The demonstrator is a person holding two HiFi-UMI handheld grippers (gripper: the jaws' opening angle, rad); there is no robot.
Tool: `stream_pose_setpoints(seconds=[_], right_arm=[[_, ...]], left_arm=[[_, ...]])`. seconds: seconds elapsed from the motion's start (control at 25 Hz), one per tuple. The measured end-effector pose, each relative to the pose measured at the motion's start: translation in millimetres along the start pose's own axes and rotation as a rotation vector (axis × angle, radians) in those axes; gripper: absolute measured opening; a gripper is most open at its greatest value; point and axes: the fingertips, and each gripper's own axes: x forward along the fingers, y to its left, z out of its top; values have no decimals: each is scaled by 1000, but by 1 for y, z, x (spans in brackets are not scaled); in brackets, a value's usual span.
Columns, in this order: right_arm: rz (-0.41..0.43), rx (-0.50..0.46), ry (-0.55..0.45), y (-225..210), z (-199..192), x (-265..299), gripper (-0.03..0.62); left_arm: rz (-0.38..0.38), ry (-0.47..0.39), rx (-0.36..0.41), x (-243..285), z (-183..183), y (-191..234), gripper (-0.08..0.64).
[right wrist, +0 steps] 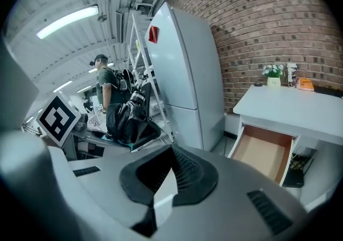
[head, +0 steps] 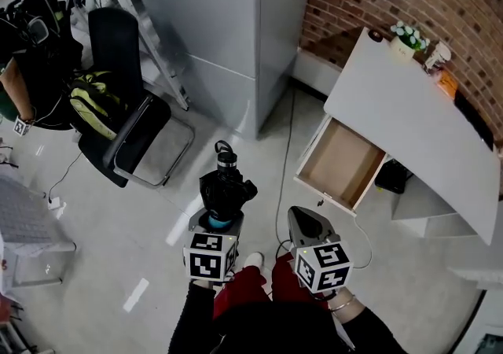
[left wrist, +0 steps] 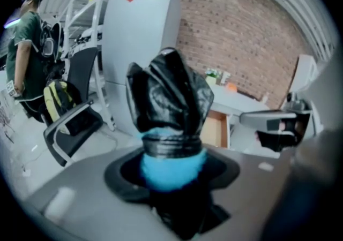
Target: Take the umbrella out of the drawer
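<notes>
With the umbrella [head: 226,186] already clear of the drawer [head: 339,165], we're at the tail end of this one: the left gripper [head: 221,217] has its fingers clamped round the folded black bundle just below its bright blue band, and the left gripper view shows the crumpled canopy [left wrist: 169,92] standing up out of the grip, handle end pointing away from the person. It hangs over the floor, well apart from the white bench [head: 409,112]. The drawer under it stands pulled out, and its wooden bottom looks bare. Over on the other side, the right gripper [head: 309,228] carries nothing. Its 2 fingers [right wrist: 188,173] sit drawn together to a point with no gap to speak of. By my reading, the take-out itself is done, so what's left is carrying the umbrella off or setting it down somewhere. That calls for a steady hold on the left, since the slick fabric could slide through, and the free right gripper could push the drawer shut if that's wanted.
</notes>
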Motion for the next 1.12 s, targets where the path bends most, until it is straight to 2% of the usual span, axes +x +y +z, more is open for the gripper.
stream_pose_setpoints(seconds=[0.72, 1.12], right_arm=[[13, -33, -9, 61, -15, 1, -2], [26, -42, 5, 92, -26, 3, -2]], left_arm=[[-15, -60, -57, -48, -26, 36, 249], [-18, -60, -90, -70, -44, 60, 249]])
